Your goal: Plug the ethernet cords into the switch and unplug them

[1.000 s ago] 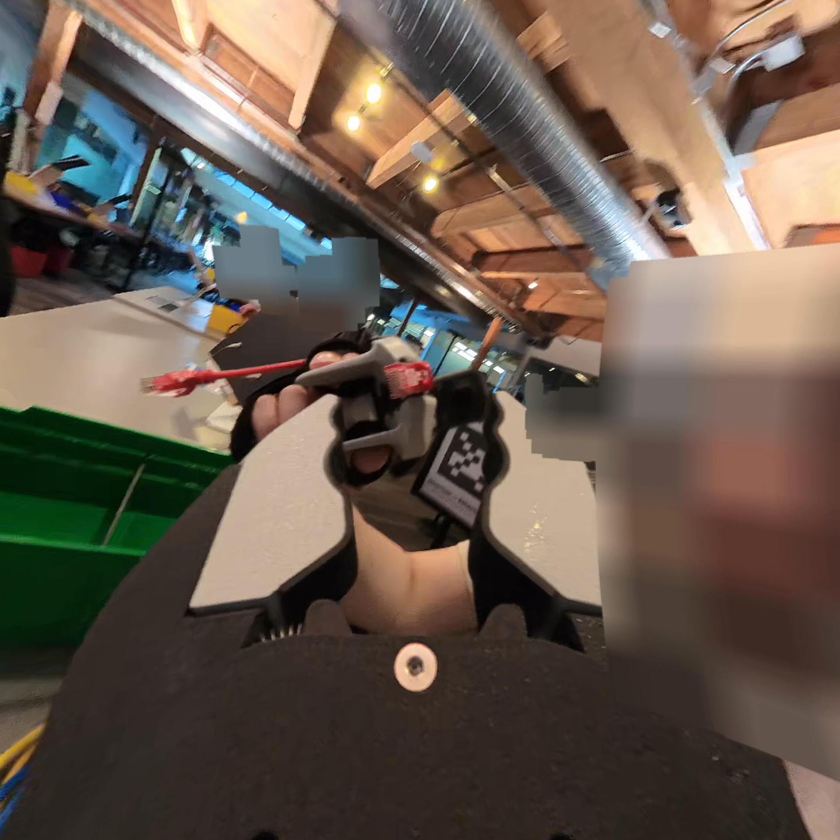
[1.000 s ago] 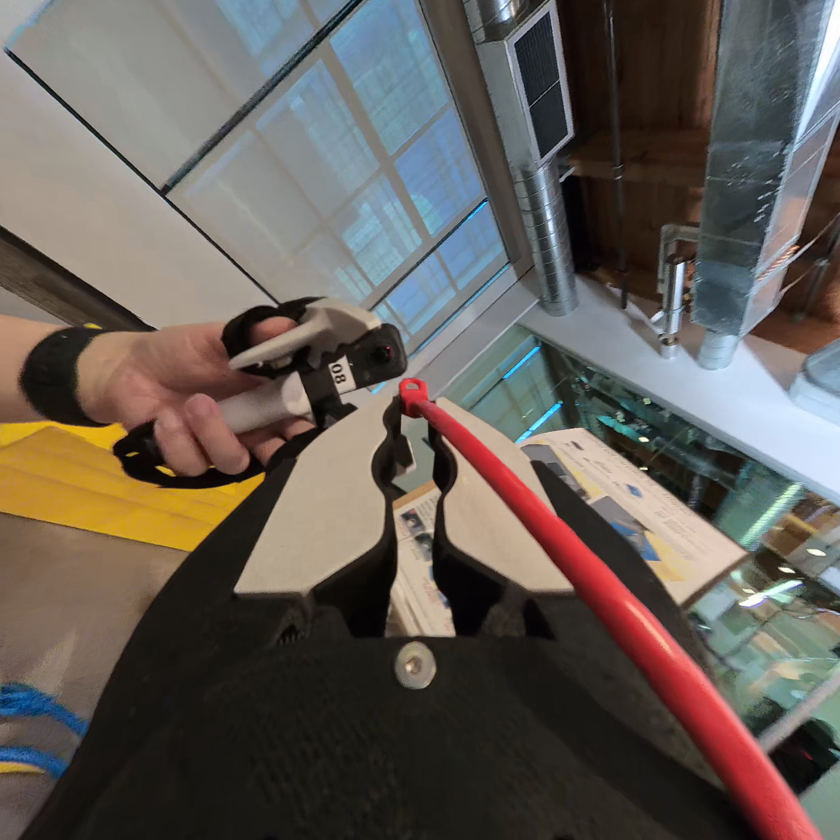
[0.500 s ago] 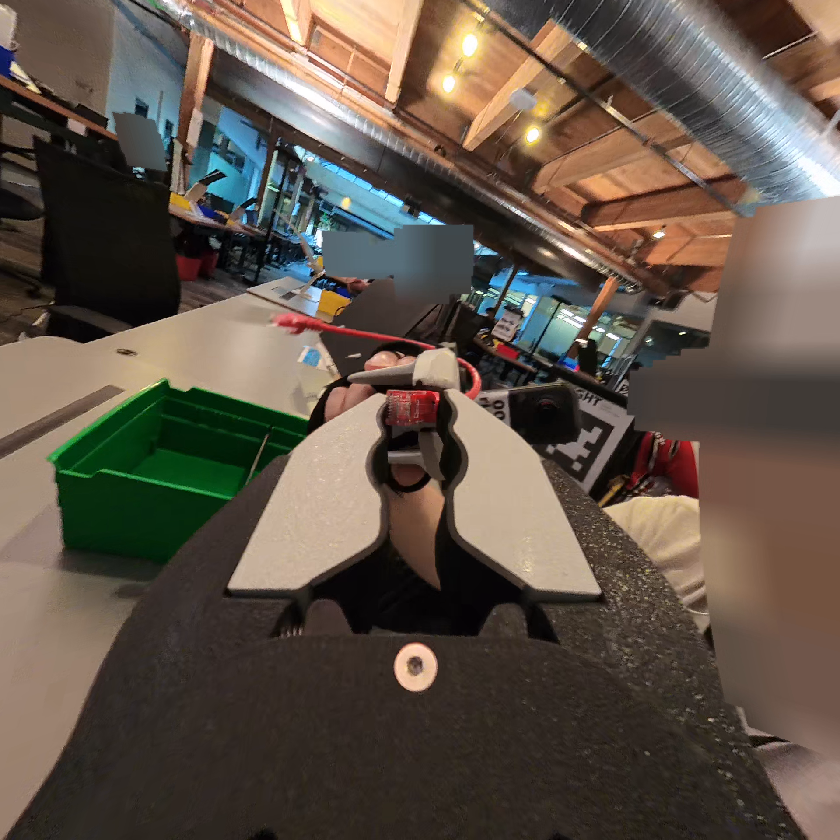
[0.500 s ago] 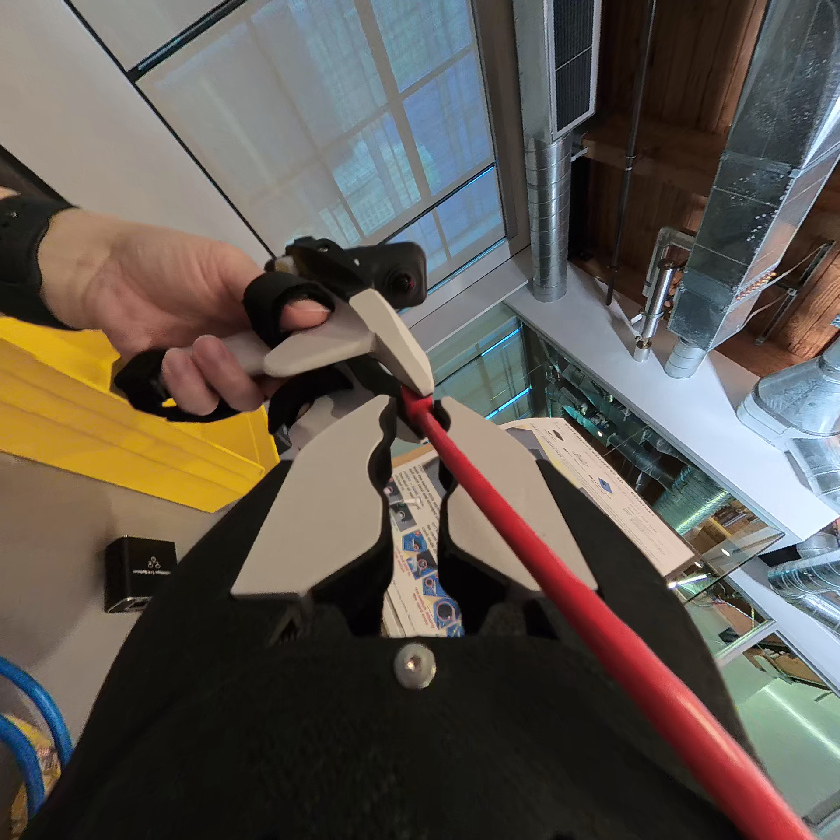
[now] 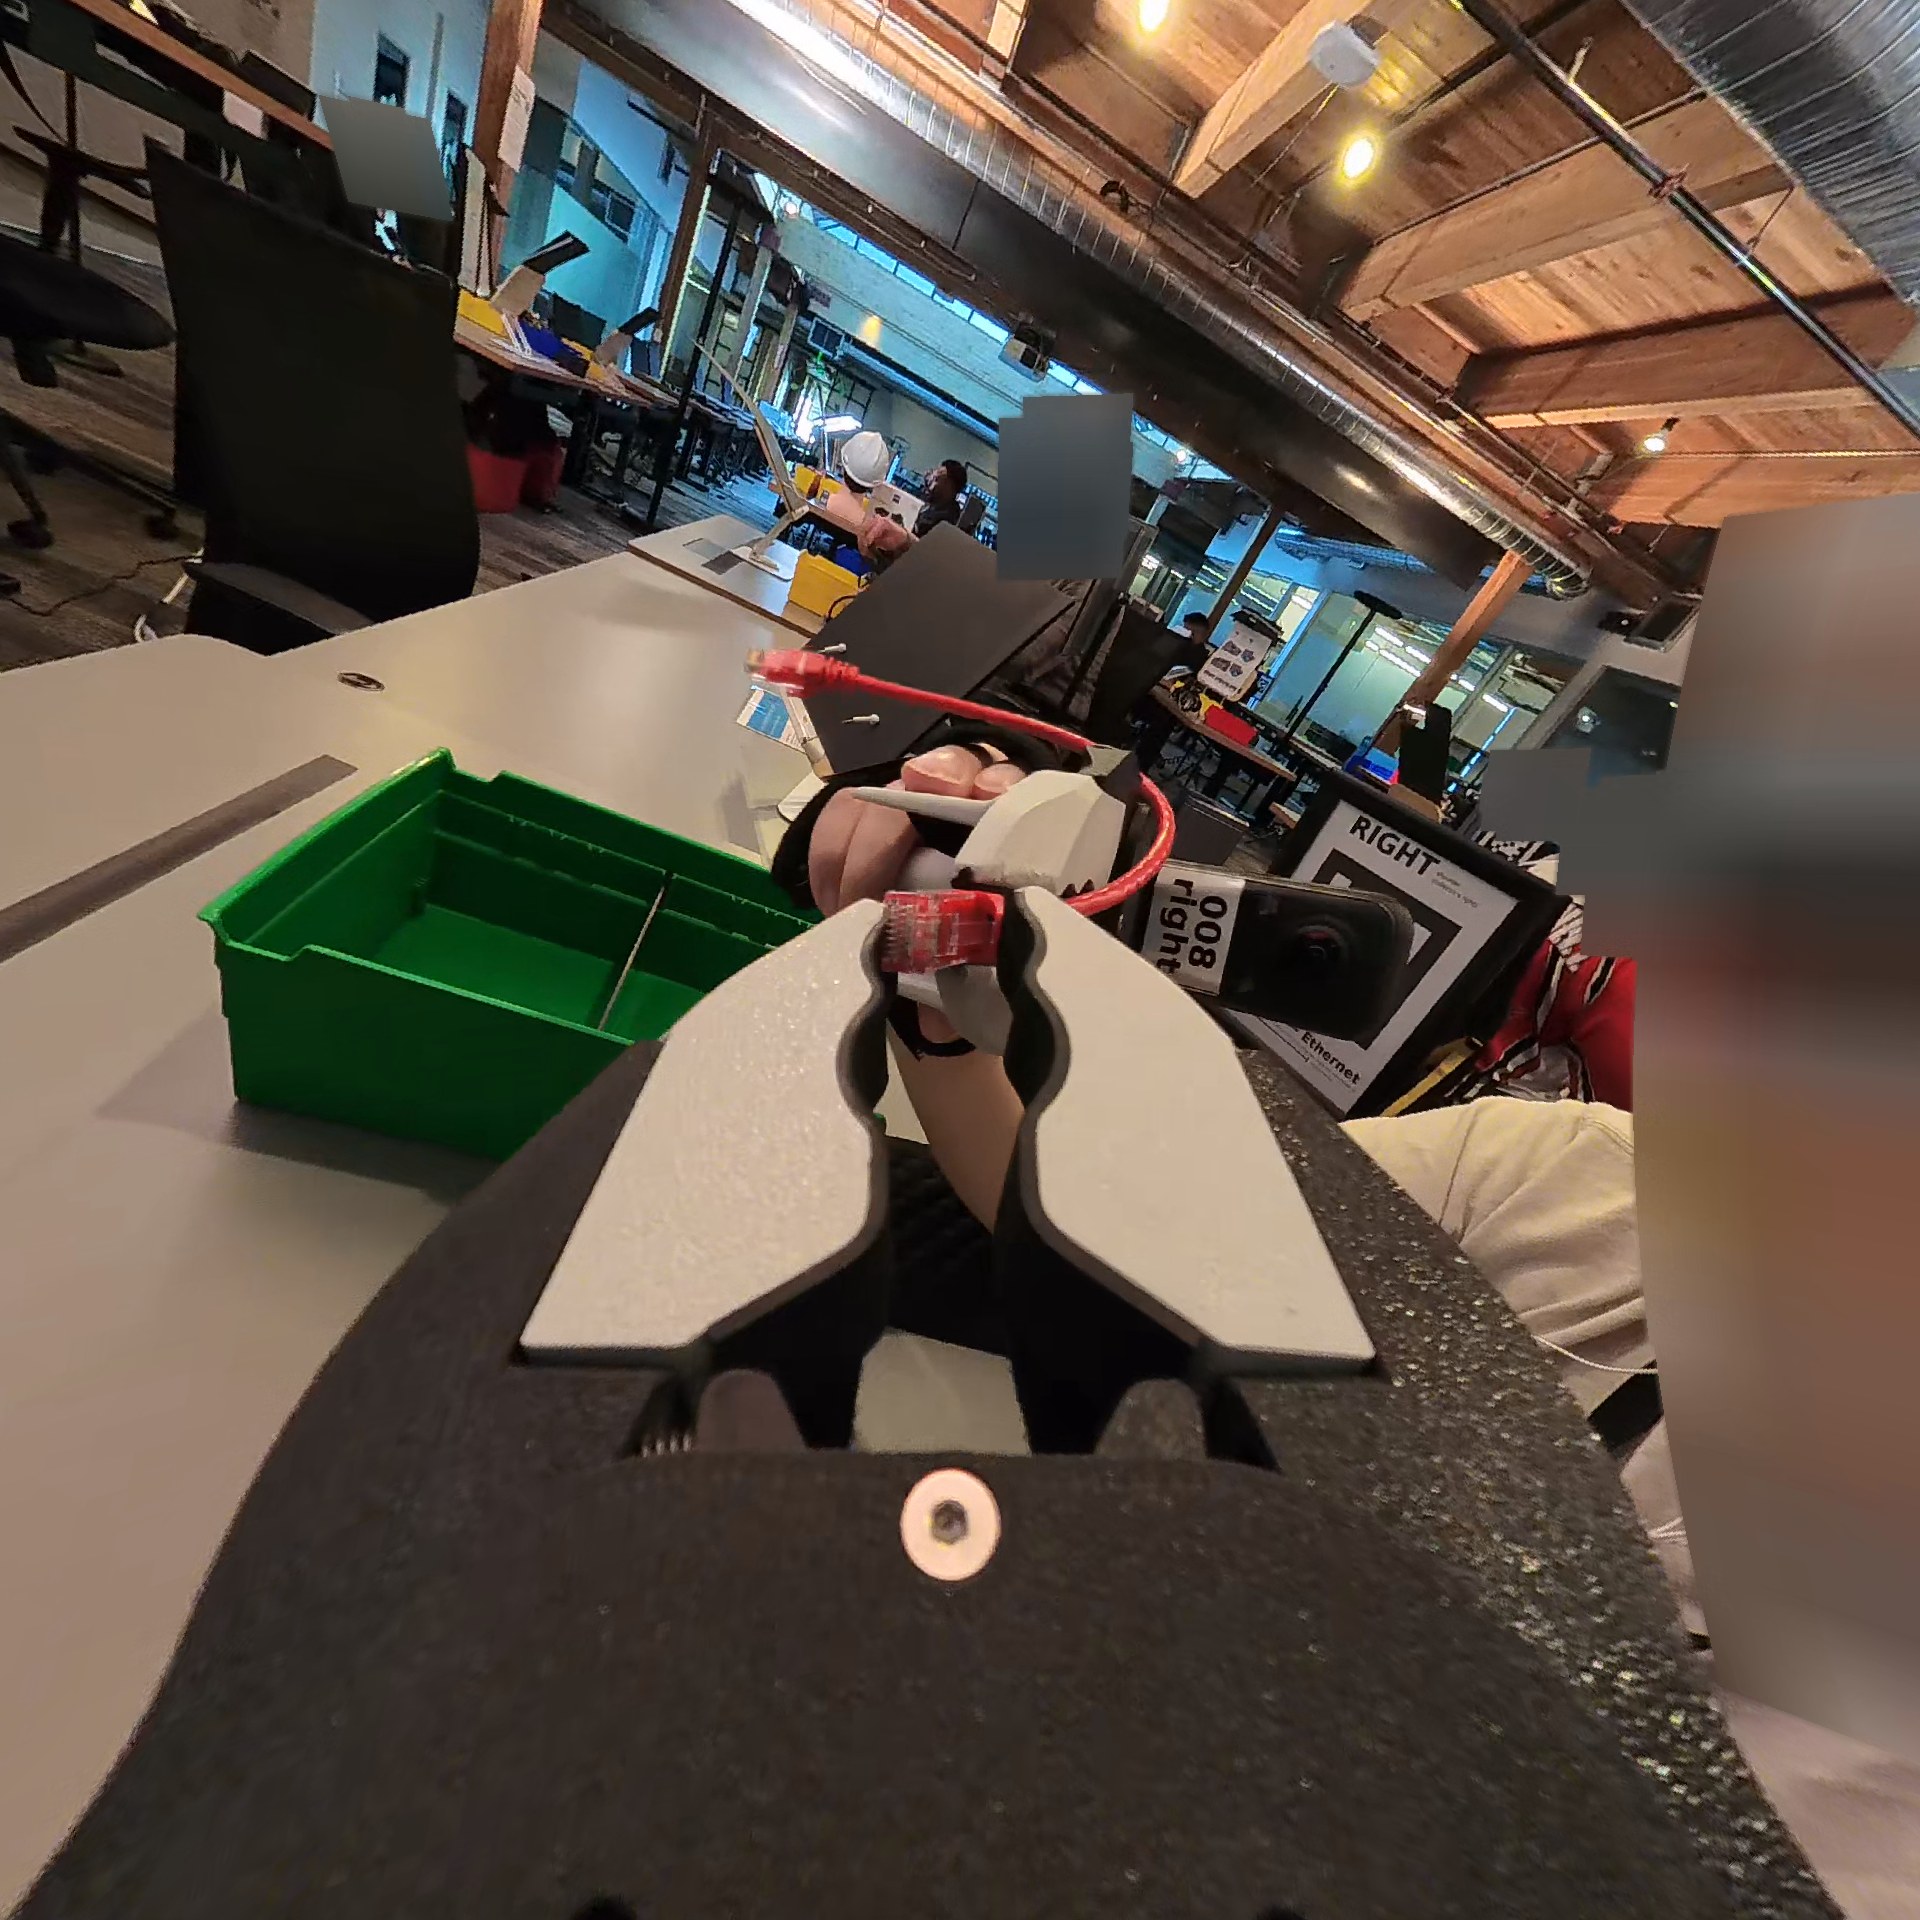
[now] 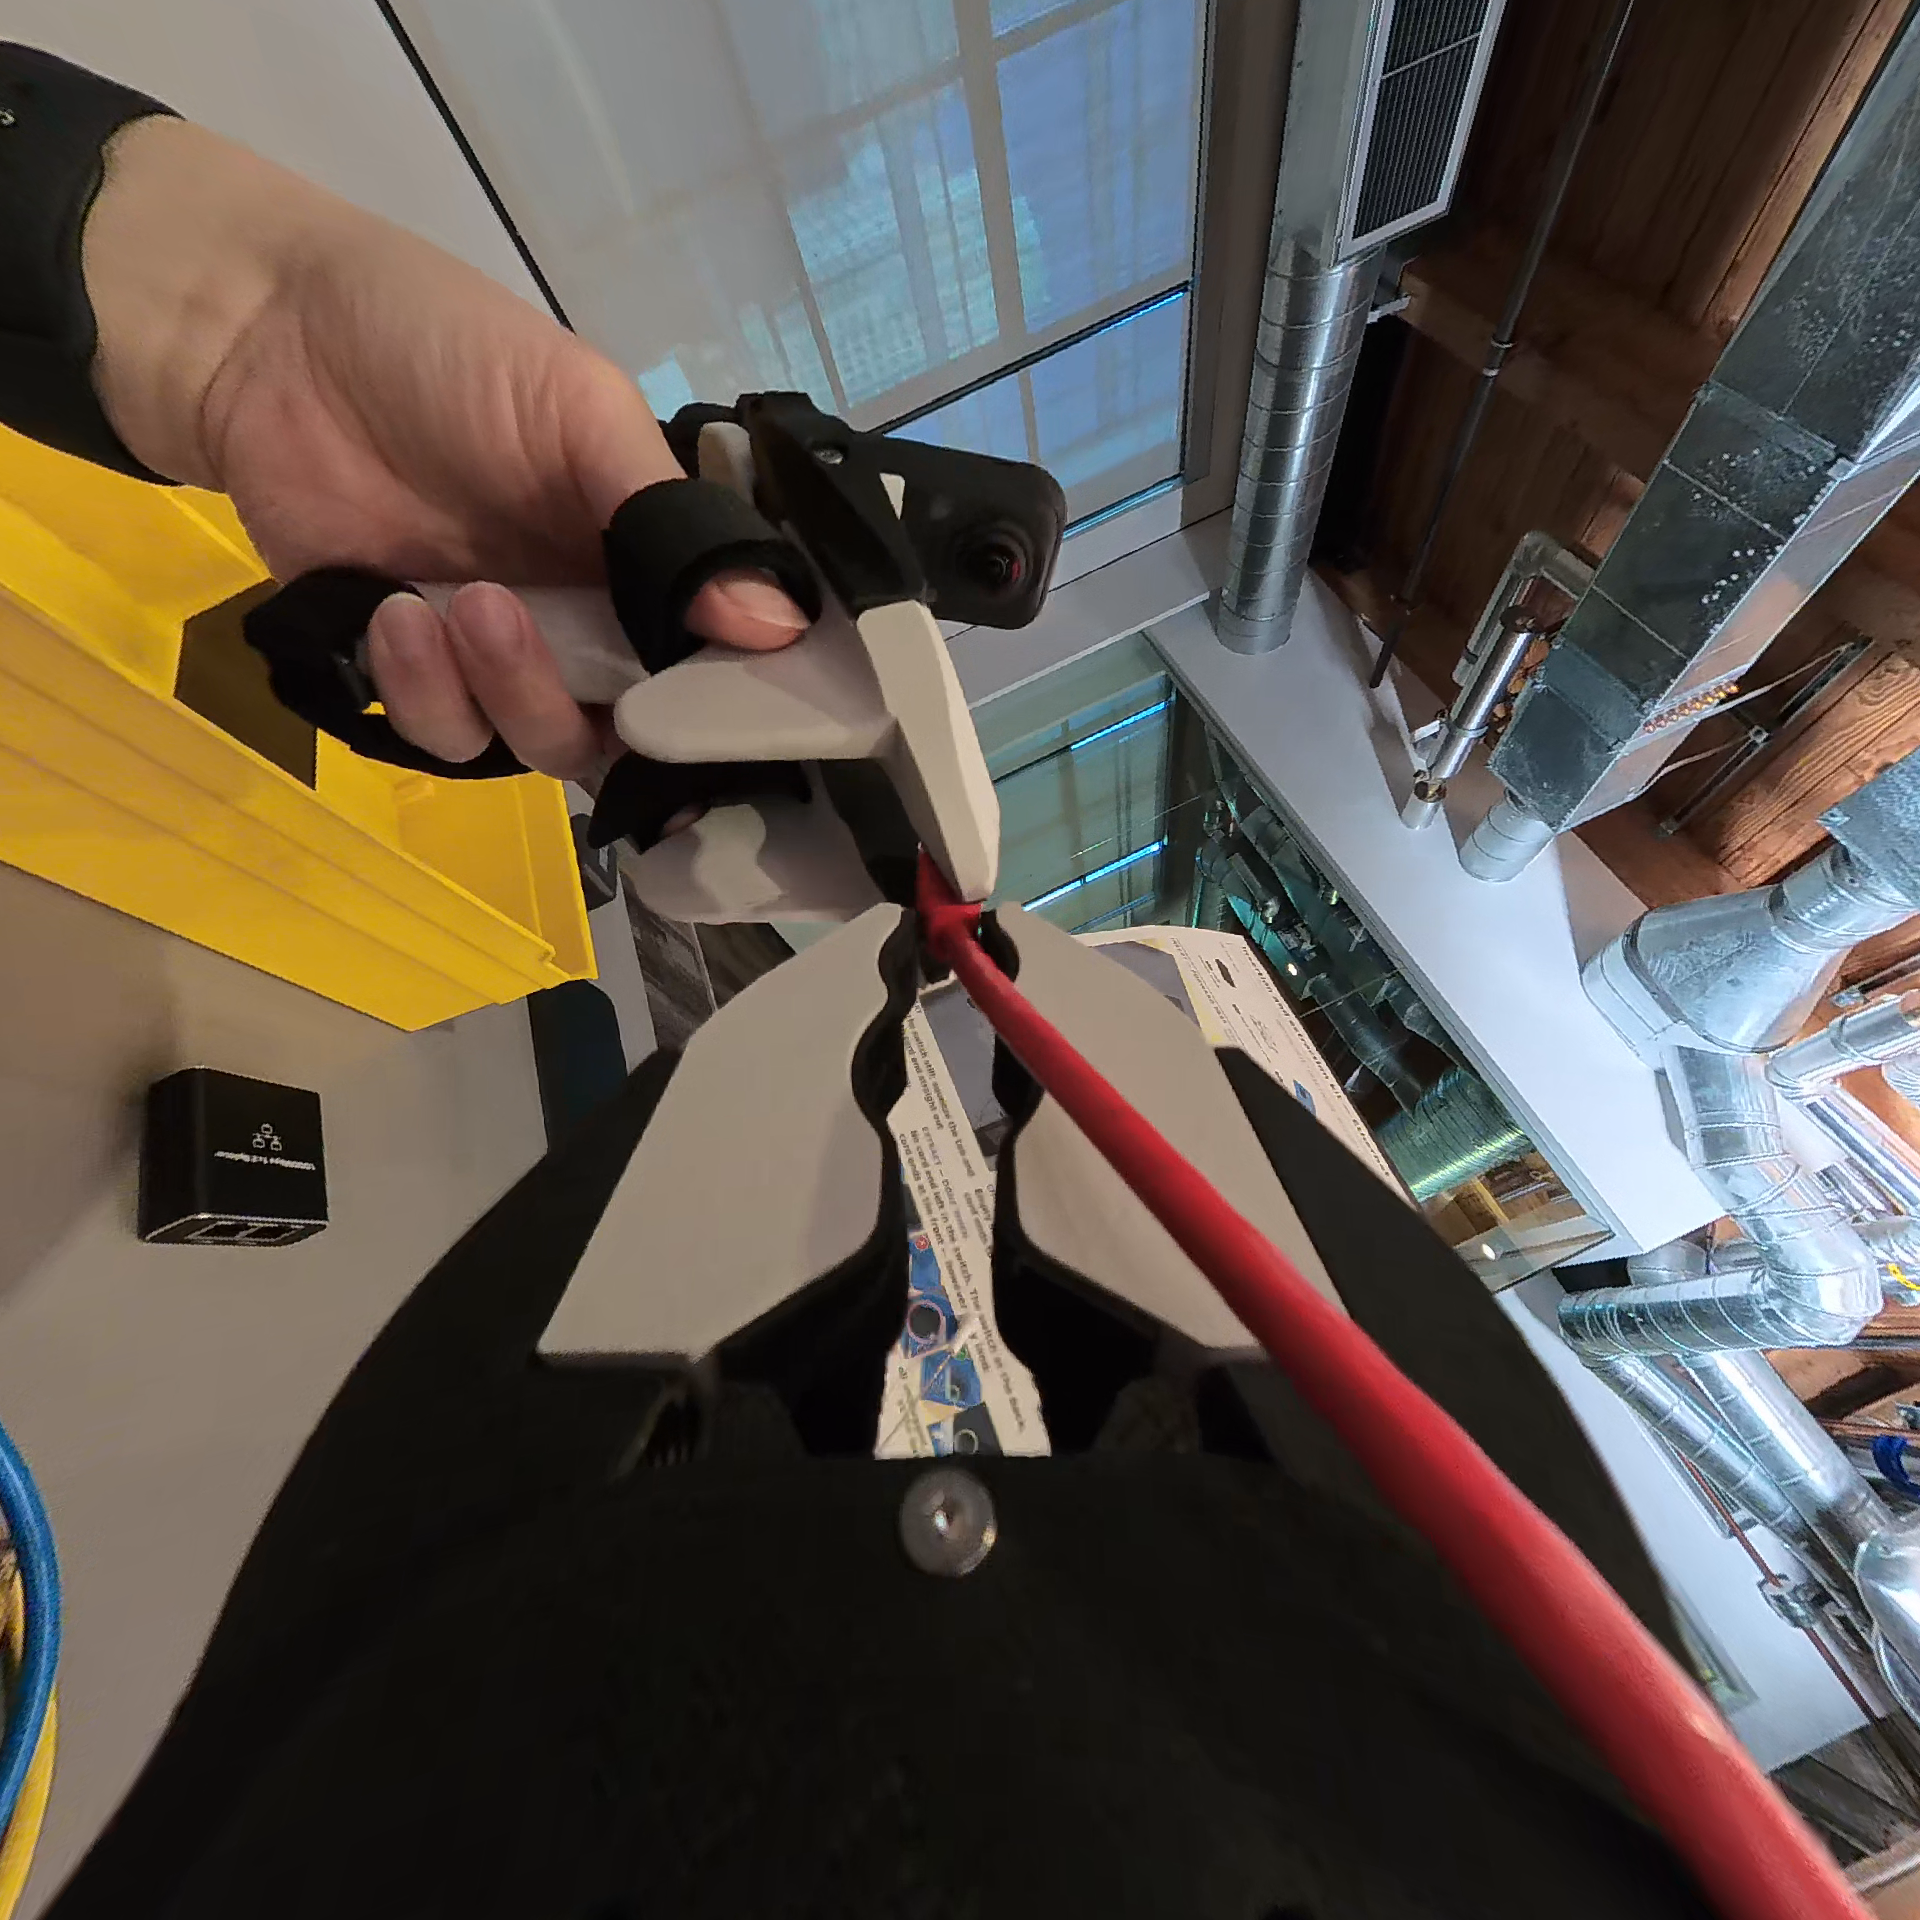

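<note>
A short red ethernet cord [image 6: 1195, 1195] is held in the air between both grippers. My left gripper [image 5: 940, 935] is shut on the cord's red plug [image 5: 935, 930], with both pads against it. My right gripper [image 6: 951, 930] is shut on the cord just behind that plug, and the cord runs back over its right finger. In the left wrist view the cord [image 5: 1148, 862] loops around the right gripper's white fingers [image 5: 1039, 831] and ends in a free plug [image 5: 790, 665]. The black switch [image 6: 234, 1158] lies on the table at the left, away from both grippers.
A green divided bin [image 5: 416, 956] stands on the grey table [image 5: 156, 1247] to the left. A yellow bin [image 6: 260, 779] lies behind the switch. Blue cables [image 6: 21, 1662] lie at the lower left. A printed sheet [image 6: 935, 1299] lies under the right gripper. A framed sign [image 5: 1392, 935] stands nearby. My left and right fingertips are right by each other. Both grippers' tips are roughly 30 centimetres from the black switch [image 6: 234, 1158].
The left gripper has moved up to the right gripper and shut on the red plug. The right gripper's pads loosened a little and closed on the cord again. Both views have tilted down toward the table.
</note>
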Tool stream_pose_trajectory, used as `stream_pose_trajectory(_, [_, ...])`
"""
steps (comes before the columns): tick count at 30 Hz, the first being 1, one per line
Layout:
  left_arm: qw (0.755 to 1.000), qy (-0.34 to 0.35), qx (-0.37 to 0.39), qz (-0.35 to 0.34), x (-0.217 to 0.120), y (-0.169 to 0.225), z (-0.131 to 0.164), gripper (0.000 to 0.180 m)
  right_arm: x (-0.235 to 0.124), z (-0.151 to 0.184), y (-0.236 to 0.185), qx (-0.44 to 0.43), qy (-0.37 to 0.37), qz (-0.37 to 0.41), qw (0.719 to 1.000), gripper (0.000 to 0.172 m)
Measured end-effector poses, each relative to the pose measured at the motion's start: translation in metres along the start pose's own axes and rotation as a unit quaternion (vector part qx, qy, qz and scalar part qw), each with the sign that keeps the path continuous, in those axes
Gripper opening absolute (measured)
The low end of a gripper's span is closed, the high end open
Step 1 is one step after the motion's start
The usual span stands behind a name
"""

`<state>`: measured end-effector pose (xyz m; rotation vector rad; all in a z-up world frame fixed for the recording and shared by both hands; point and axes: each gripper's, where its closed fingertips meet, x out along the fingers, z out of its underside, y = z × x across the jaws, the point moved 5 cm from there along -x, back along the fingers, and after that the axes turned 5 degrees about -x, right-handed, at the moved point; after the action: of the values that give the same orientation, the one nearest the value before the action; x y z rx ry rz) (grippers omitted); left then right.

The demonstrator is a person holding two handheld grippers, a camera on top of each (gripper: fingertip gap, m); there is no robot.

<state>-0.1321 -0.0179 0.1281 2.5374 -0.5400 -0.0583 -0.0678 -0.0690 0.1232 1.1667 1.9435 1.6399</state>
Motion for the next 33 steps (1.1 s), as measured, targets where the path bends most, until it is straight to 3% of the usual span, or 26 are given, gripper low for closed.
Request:
stream_pose_trajectory(18, [0.999, -0.013, 0.016, -0.031, -0.002, -0.009, 0.002, 0.019, 0.004, 0.006, -0.005, 0.047, -0.018, -0.024, 0.998, 0.011])
stream_pose_trajectory(23, [0.993, -0.017, 0.093, -0.067, -0.014, -0.003, -0.006, 0.04, -0.001, 0.009, -0.001, 0.062, -0.014, -0.032, 0.997, 0.011])
stream_pose_trajectory(29, [0.934, -0.095, 0.251, -0.238, -0.056, -0.007, -0.002, 0.045, -0.017, 0.013, 0.021, 0.082, -0.011, -0.014, 0.996, 0.011])
stream_pose_trajectory(33, [0.894, -0.195, 0.262, -0.308, -0.061, -0.031, 0.022, 0.038, -0.033, 0.007, 0.037, 0.103, 0.013, -0.019, 0.994, 0.01])
